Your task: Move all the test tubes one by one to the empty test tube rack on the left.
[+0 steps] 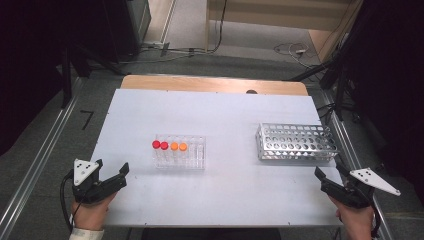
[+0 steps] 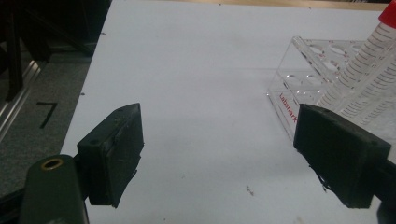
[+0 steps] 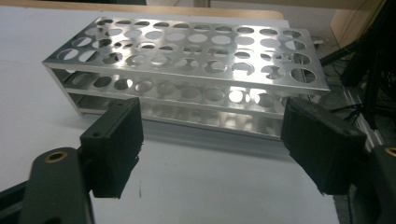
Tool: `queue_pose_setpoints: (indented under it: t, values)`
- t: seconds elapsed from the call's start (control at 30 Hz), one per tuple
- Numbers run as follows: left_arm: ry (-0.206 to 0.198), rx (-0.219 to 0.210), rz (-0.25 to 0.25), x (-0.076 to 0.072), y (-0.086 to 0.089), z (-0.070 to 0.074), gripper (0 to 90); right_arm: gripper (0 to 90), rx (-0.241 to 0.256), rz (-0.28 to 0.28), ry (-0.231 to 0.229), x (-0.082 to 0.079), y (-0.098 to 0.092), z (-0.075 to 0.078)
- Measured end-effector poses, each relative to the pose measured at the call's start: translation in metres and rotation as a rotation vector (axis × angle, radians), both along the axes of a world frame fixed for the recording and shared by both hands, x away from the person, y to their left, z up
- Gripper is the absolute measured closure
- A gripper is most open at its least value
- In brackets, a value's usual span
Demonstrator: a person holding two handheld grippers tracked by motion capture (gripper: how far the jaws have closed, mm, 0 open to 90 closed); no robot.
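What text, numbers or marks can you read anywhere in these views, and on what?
"Labshark", red letters, cut off by the tool's jaw: base edge of the clear plastic tube rack.
"7", black: grey floor left of the table.
Graduation marks on the red-capped clear tube: too small to read.

White table sheet [image 1: 225, 110] covers a wooden top – bare wood strip [image 1: 200, 83] at 12 o'clock, with a small dark spot [image 1: 251, 92] on its edge. Black "7" mark [image 1: 86, 119] on the grey floor at 9 o'clock. Aluminium rails run along both sides – left one [image 1: 37, 167] at 8, right one [image 1: 350, 145] at 3. Loose cables [image 1: 290, 49] on the floor at 1 o'clock, power strip [image 1: 156, 45] at 11.
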State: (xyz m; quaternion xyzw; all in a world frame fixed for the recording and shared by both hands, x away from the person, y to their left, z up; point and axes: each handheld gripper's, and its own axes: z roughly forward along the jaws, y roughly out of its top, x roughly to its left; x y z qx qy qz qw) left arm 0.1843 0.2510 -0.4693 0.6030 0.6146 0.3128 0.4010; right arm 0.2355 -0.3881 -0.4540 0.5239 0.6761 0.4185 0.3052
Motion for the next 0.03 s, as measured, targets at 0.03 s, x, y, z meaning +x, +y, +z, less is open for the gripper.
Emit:
queue_pose_setpoints:
  t: [0.03]
  values:
    - [0.001, -0.003, 0.0, 0.0006, 0.0001, -0.0007, 16.2, 17.4, -0.001, -0.003, 0.004, 0.0003, -0.0013, -0.0006]
